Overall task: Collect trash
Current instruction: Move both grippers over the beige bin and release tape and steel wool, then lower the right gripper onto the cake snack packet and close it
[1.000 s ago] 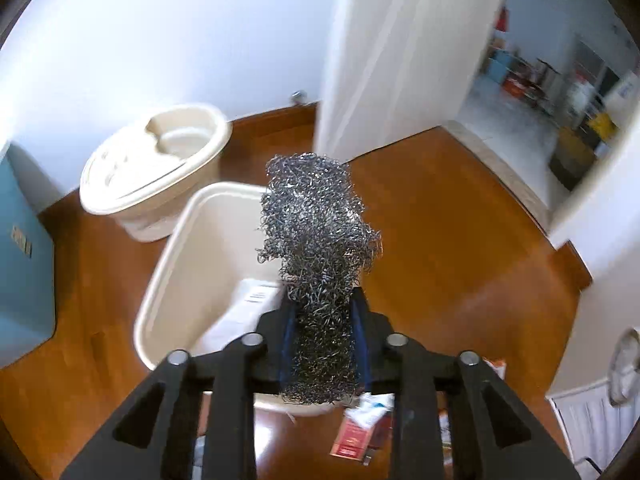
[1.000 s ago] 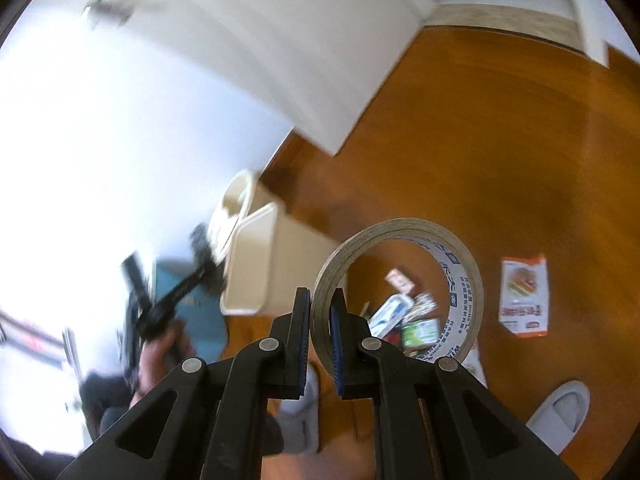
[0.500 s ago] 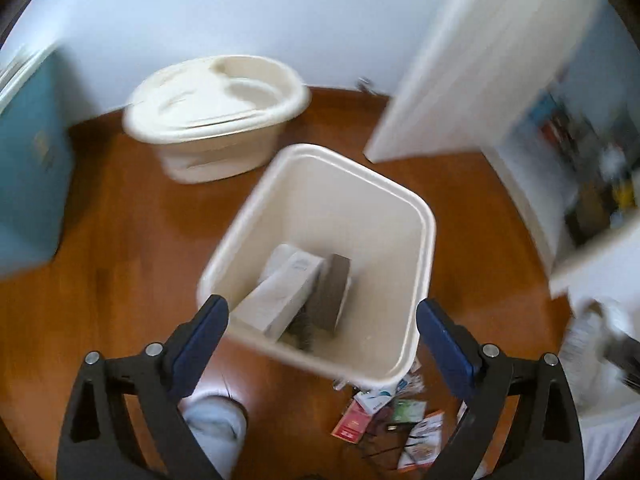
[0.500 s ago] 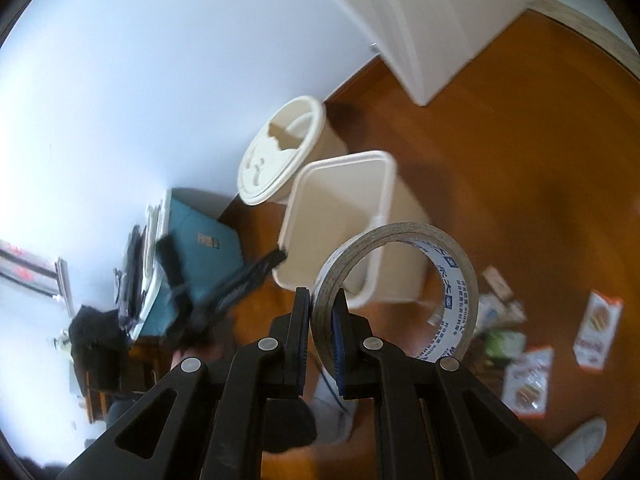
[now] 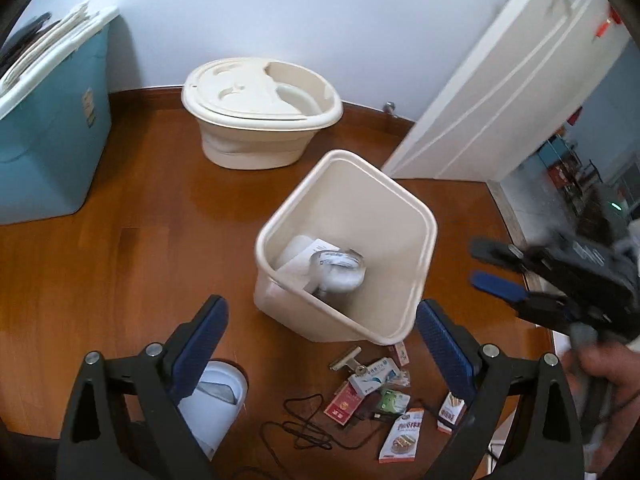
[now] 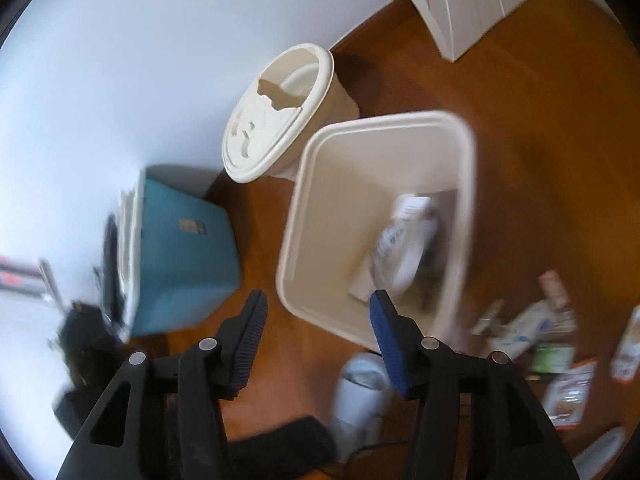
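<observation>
Tape roll (image 5: pixel 339 267) now binned, sharp left-wrist only

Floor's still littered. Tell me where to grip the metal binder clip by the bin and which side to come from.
Judging from the left wrist view, take the binder clip across its narrow handle, coming straight down: it lies flat on the floor, with the bin close behind it.

Tape roll (image 5: pixel 340 268) now in bin (image 5: pixel 428 232) (R jaws just opened)

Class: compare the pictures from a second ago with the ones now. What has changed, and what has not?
The left hand-held gripper dropped its steel wool. The right hand-held gripper, jaws just opening, released the tape roll into the bin. Both are now empty. The floor litter remains.
</observation>
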{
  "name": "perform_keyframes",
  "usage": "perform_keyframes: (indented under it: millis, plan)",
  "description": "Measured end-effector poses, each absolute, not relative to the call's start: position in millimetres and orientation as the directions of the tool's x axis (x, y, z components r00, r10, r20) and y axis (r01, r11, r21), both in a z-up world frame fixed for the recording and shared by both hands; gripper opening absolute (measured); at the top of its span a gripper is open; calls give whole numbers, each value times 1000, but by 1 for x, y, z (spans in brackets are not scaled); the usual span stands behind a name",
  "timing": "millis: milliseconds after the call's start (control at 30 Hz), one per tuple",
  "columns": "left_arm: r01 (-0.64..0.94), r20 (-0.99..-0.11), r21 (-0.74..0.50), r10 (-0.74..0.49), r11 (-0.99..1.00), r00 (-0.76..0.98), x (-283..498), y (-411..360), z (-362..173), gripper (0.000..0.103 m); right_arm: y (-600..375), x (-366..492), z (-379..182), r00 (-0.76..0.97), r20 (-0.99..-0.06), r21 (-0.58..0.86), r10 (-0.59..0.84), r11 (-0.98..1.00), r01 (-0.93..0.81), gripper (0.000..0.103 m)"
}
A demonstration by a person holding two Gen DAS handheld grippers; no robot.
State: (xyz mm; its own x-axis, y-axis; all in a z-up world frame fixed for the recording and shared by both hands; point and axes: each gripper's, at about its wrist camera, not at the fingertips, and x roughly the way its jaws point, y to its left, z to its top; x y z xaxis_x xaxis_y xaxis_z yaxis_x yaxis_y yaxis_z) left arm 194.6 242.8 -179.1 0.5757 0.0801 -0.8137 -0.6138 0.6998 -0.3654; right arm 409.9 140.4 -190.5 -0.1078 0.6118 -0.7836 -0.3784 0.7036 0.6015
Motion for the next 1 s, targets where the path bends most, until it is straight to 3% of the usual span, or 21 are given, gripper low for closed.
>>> perform_keyframes:
  millis: [133,200,267,400,533,733,800,1000]
  plan:
    - [-564,-813,-357,49,744,580,203,215,-174,96,59,402,-162,-78,-824,537,562,728,-426,64]
    - [-513,-816,-331,32,792,577,213,189,-170,96,-1,400,-160,-33,-882,438,470,791,-428,77]
    - [-466,-823,-336,-14,818,568,221,164,-170,96,-60,400,-171,-39,-923,367,383,845,-389,82]
    - [-395,-843,-335,-85,856,531,237,113,-180,96,-168,396,-225,-108,-978,203,176,920,-335,84]
    - [-322,-881,-310,-142,894,452,252,54,-218,96,-231,407,-306,-125,-988,119,91,964,-239,84]
    - [-273,-934,-264,-175,925,311,254,-3,-295,96,-254,454,-433,-89,-995,64,51,988,-143,86]
    - [-277,-949,-245,-171,929,266,254,-12,-319,96,-248,468,-469,-89,-996,17,1,982,-188,86]
    - [-288,-967,-207,-150,935,207,255,-16,-355,96,-243,492,-521,-46,-998,-39,-46,990,-139,87]
